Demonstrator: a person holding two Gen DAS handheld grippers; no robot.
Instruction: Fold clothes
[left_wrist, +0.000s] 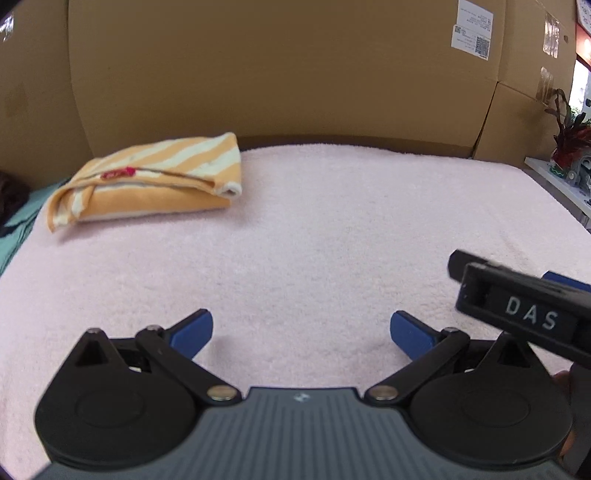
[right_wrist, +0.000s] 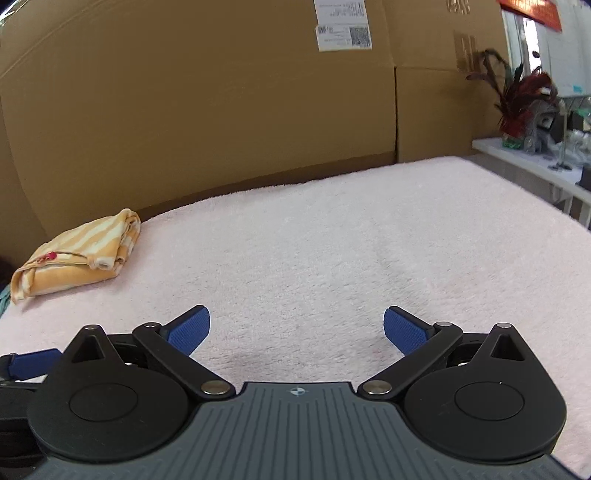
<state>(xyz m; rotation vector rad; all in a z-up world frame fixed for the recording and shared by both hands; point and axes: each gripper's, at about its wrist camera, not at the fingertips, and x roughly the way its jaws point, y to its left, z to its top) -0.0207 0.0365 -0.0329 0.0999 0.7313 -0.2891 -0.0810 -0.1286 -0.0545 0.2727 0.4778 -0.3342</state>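
Observation:
A folded orange-and-white striped garment (left_wrist: 147, 181) with a small red mark lies at the far left of the pink fleece surface (left_wrist: 332, 229). The right wrist view shows the same garment (right_wrist: 77, 254) at the left edge. My left gripper (left_wrist: 301, 332) hovers low over the bare fleece, open, with nothing between its blue pads. My right gripper (right_wrist: 297, 330) is also open and empty over the fleece (right_wrist: 351, 240). The right gripper's black body marked "DAS" (left_wrist: 524, 314) shows in the left wrist view, close on the right.
Tall cardboard boxes (left_wrist: 277, 74) wall off the back of the surface. A teal cloth (left_wrist: 18, 225) lies off the left edge. A white shelf with a red-leaved plant (right_wrist: 517, 110) stands at the right.

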